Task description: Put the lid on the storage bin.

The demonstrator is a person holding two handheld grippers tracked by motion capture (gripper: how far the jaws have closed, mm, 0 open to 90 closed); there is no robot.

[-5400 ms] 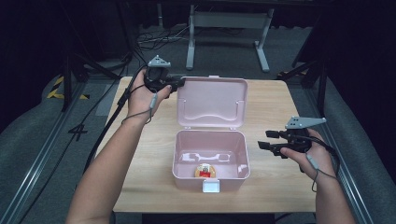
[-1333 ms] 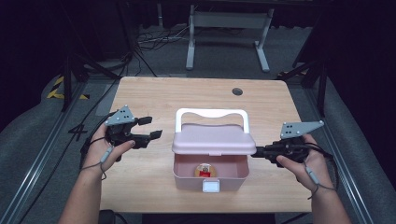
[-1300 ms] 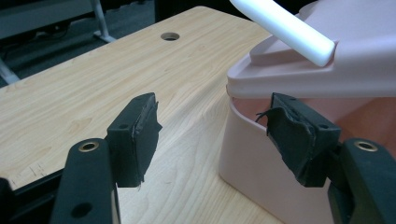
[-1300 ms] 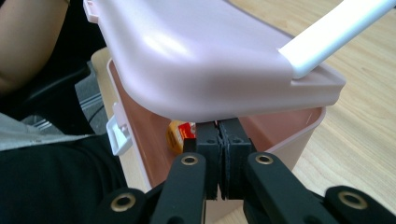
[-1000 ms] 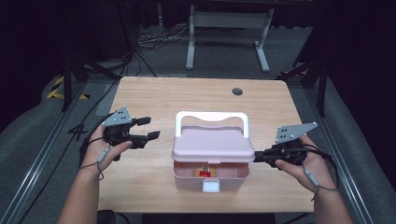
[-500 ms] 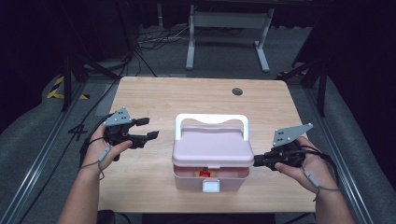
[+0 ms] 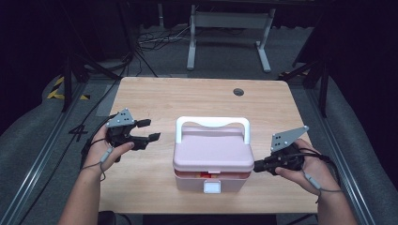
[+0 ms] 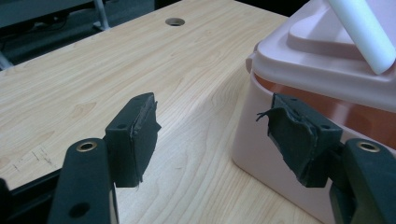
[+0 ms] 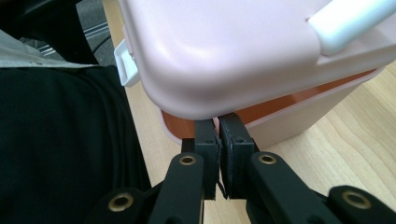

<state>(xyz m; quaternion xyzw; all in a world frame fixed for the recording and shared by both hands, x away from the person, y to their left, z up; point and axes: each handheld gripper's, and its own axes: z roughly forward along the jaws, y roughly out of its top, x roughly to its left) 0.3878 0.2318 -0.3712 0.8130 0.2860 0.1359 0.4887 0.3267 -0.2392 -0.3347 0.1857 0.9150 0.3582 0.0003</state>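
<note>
The pink box (image 7: pixel 213 161) sits near the table's (image 7: pixel 197 96) front edge, about midway along it, its lid (image 7: pixel 213 150) not quite down, a gap showing under it. My right gripper (image 7: pixel 258 165) has its jaws pressed together, tips poked under the lid's right edge. My left gripper (image 7: pixel 149 130) hangs wide open and empty, left of the box, apart from it.
</note>
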